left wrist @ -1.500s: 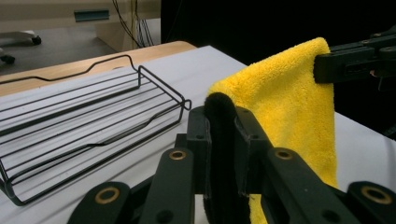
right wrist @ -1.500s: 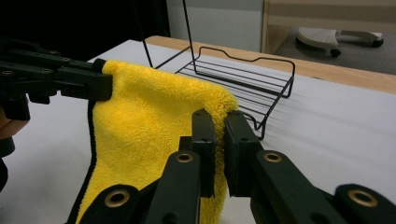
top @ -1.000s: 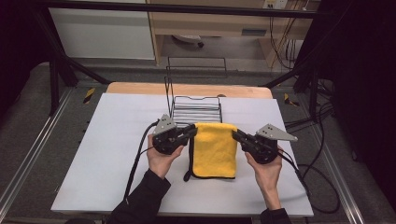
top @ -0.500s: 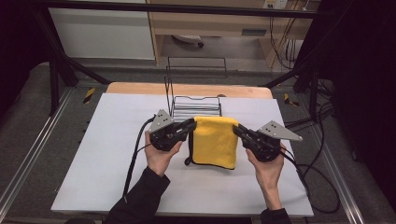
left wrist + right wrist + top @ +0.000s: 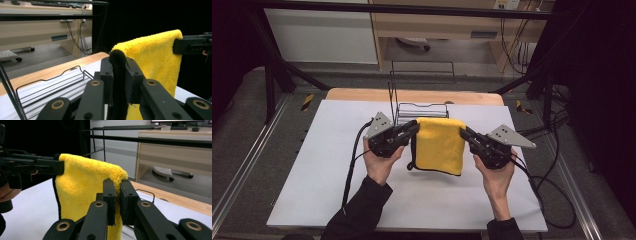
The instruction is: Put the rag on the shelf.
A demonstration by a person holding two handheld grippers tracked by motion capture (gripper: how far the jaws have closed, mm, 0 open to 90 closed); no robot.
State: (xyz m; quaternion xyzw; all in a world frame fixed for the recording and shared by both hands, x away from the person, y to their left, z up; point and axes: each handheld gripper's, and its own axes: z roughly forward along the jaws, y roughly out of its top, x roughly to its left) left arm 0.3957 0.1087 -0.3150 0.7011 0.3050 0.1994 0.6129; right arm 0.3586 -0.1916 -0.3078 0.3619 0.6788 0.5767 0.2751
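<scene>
1. High view: a folded yellow microfibre cloth with a dark hem (image 5: 439,145) hangs stretched between the left gripper (image 5: 413,129) and the right gripper (image 5: 465,134), lifted above the white table sheet (image 5: 322,165), just in front of a black wire rack (image 5: 421,110).
2. Left gripper view: the left gripper (image 5: 118,62) has its jaws pinched on the cloth's (image 5: 155,57) dark-hemmed corner.
3. Right gripper view: the right gripper (image 5: 117,185) has its jaws pressed on the opposite top corner; the cloth (image 5: 82,187) drapes downward.

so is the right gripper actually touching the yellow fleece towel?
Touching. In the right gripper view, the right gripper has its jaws clamped on the top corner of the yellow fleece towel, fabric pinched between them.
</scene>
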